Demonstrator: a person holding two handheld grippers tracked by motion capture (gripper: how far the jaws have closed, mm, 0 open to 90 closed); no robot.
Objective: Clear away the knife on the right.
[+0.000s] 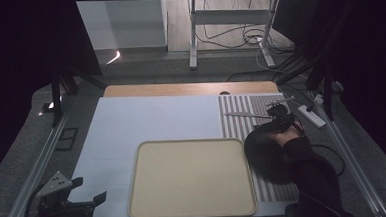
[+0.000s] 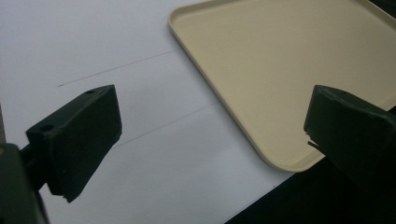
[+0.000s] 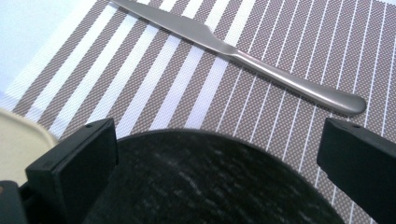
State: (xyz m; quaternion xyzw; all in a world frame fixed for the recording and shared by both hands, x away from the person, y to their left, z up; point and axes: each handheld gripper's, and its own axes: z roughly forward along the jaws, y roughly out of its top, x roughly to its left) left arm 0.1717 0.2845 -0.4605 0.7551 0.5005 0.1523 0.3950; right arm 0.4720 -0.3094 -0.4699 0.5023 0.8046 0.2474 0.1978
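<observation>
Right gripper (image 3: 215, 140): jaws apart, above black plate (image 3: 205, 182).
Left gripper (image 2: 210, 135): jaws apart, holding nothing, 7 o'clock of beige tray (image 1: 192, 176).
Black plate: on striped mat (image 3: 154, 79), 3 o'clock of tray.
Knife (image 3: 233, 51): 12 o'clock of plate.

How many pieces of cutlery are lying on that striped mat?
1: a knife lies on the far part of the striped mat, beyond the black plate. The right claw may hide more.

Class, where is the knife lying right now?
The knife lies on the striped mat at the table's far right in the high view, just beyond the black plate under the right tool.
</observation>
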